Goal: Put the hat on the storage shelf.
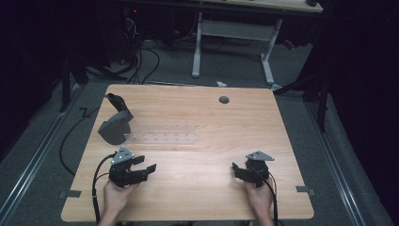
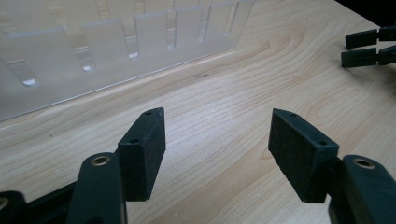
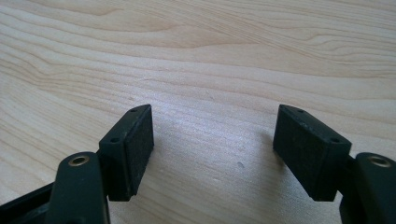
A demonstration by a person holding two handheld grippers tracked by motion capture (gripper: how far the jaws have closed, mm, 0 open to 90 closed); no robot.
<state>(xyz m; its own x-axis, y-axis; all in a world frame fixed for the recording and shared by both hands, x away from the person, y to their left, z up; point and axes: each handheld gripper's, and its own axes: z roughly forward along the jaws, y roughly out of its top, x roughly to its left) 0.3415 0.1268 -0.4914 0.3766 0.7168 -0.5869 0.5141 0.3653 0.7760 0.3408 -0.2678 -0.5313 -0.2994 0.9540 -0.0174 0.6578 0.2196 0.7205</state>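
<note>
On the wooden table [image 1: 197, 160], the left gripper [image 1: 147, 167] is resting near the front edge with its jaws standing wide and nothing between them, pointing toward the clear plastic rack [image 2: 116, 51] lying just ahead of it. Well apart to the right, the right gripper [image 1: 236, 168] is sitting on bare wood, its jaws likewise gaping and empty. Beside the rack's left end, a grey scanner-like device [image 1: 115, 125] is standing.

Lab: dark room, wooden table [image 1: 197, 155], floor cables [image 1: 141, 61], grey carpet, bench [image 1: 235, 28] behind.
</note>
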